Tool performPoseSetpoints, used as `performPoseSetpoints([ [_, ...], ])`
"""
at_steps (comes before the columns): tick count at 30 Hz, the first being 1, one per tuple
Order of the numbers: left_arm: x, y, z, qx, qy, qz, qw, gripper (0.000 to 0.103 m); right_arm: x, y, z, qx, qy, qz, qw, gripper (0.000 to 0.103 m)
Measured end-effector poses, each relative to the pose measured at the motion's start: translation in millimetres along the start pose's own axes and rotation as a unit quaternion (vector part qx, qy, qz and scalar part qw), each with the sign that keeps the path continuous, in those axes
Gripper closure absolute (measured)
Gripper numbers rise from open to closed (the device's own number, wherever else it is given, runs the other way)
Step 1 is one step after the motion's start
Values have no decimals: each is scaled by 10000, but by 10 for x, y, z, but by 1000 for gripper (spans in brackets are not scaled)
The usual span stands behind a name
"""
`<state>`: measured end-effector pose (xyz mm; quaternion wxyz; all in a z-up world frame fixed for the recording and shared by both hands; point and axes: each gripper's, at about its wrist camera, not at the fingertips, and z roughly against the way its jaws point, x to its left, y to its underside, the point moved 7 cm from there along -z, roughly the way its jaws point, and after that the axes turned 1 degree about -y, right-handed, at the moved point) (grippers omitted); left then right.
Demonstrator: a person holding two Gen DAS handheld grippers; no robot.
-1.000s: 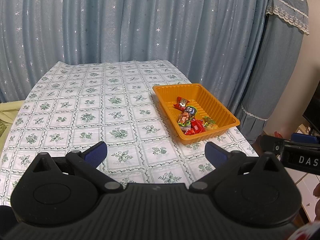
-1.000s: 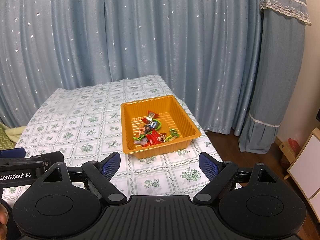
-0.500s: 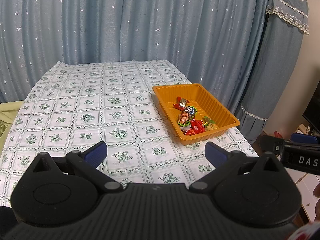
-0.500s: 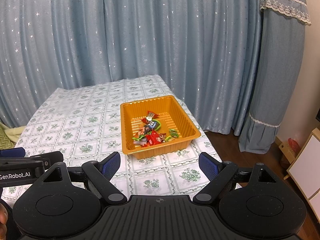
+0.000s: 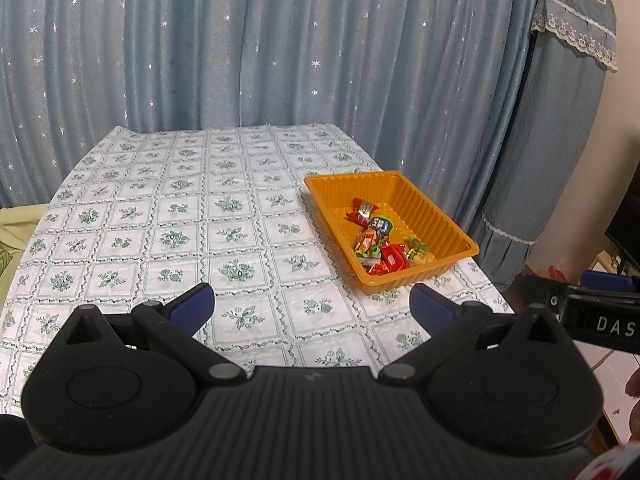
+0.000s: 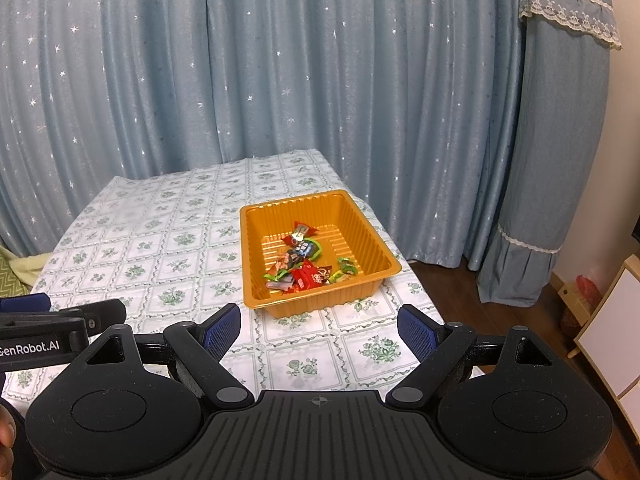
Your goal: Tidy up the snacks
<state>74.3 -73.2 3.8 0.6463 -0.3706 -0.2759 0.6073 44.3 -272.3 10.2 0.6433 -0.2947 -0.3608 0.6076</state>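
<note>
An orange plastic tray sits at the right side of the table. It holds several wrapped snacks, red, green and blue. My left gripper is open and empty, held above the table's near edge, left of the tray. My right gripper is open and empty, held above the near edge, just short of the tray. Each gripper's side shows at the edge of the other's view.
The table wears a white cloth with green flower squares. Blue starred curtains hang behind it. A covered tall object stands at the right. A white and wood cabinet stands on the floor at the far right.
</note>
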Motion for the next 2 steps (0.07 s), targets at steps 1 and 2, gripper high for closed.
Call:
performPoseSetpoints([
  [1,6,-2,2,-12,12,24,10000,0,-5,1,0,1,1,-4,10000,18],
  [2,11,-3,-2,-2,40,39,10000,0,-6,0,-1,3,-1,-1,10000,18],
])
